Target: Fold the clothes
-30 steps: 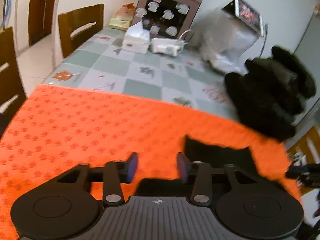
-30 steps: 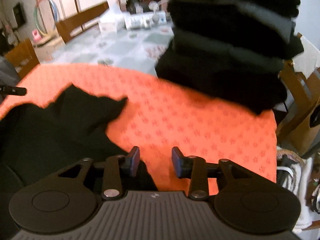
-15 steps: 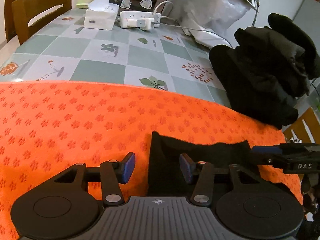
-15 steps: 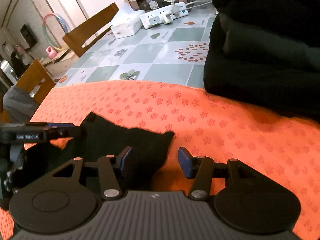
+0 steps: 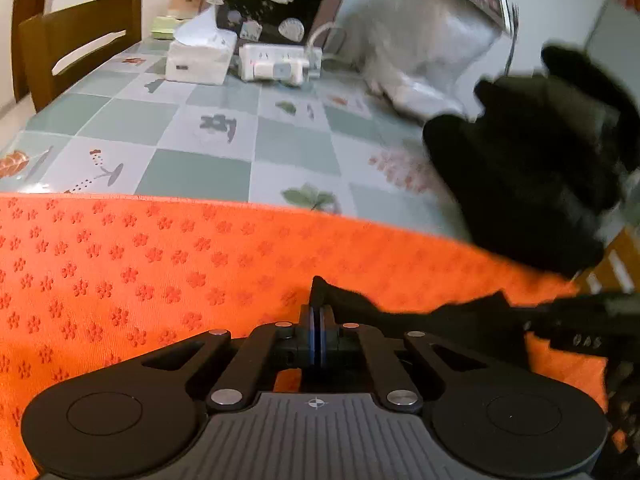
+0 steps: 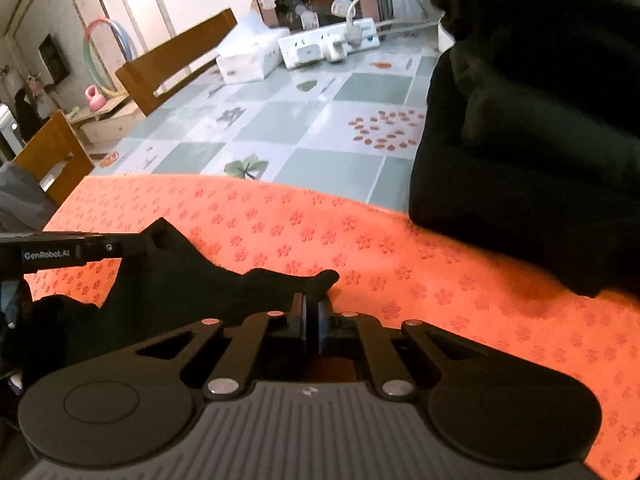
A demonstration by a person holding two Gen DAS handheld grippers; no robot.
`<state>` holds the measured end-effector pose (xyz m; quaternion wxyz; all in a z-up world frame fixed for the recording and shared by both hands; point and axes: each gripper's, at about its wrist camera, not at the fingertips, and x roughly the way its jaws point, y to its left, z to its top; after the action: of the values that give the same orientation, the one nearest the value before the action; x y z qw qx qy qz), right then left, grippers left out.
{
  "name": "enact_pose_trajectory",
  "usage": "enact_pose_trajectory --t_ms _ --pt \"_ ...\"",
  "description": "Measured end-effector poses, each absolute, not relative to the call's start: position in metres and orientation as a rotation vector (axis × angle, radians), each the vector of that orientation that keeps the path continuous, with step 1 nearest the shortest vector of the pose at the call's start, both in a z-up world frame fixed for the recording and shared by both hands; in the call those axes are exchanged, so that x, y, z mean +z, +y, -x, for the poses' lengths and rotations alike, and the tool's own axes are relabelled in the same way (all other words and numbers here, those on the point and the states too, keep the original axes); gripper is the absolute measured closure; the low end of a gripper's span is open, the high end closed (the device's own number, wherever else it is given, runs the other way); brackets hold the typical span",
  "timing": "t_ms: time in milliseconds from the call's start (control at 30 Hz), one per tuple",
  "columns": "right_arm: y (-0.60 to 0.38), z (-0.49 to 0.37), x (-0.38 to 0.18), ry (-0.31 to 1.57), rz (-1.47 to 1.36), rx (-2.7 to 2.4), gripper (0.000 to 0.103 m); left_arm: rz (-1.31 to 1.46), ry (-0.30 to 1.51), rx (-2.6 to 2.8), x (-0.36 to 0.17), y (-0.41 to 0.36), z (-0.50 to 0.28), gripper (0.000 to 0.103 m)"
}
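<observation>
While closed, left tongs [image 5: 319, 322] pinch black garment [image 5: 400, 312] | right tongs [image 6: 312, 312] likewise

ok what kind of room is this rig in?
Most likely a home dining room: a table with a checked leaf-print tablecloth, wooden dining chairs, and a tissue box beside a power strip.

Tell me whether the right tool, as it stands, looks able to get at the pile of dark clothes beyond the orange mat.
Probably not yet. The right tool is shut on a corner of the black garment, so it is occupied. Otherwise the way looks free: only bare orange mat lies between it and the pile of dark clothes.
</observation>
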<state>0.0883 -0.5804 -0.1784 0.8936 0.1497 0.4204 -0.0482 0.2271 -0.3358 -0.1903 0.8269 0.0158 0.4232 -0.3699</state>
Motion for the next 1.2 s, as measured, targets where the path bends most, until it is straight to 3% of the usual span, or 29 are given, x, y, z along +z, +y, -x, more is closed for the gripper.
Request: enact_pose_trajectory --t_ms 100,167,200,233,500,867,1200 --pt "-0.577 -0.091 -0.187 0.882 -0.27 -0.102 0.094 -0.015 0.922 -0.782 -0.194 -0.335 -0.232 0.093" --pt "-0.579 -0.09 -0.183 0.87 -0.259 -0.13 0.082 0.019 0.92 -0.773 -0.19 -0.331 -0.234 0.086" --pt "-0.581 -0.088 -0.179 0.861 -0.259 -0.145 0.068 0.03 0.91 -0.768 -0.186 -0.329 -0.235 0.08" --pt "-0.582 -0.085 -0.173 0.85 -0.256 -0.155 0.065 0.035 0.899 -0.765 -0.18 -0.326 -0.236 0.078" --pt "-0.583 -0.038 -0.119 0.783 -0.241 -0.123 0.058 0.021 0.861 -0.815 -0.132 -0.292 -0.206 0.06" --pt "-0.545 0.045 -0.129 0.861 -0.25 -0.074 0.05 0.024 0.959 -0.793 -0.142 -0.226 -0.119 0.059" --pt "-0.534 0.065 -0.18 0.947 -0.234 -0.12 0.049 0.078 1.033 -0.699 -0.183 -0.192 -0.121 0.06"
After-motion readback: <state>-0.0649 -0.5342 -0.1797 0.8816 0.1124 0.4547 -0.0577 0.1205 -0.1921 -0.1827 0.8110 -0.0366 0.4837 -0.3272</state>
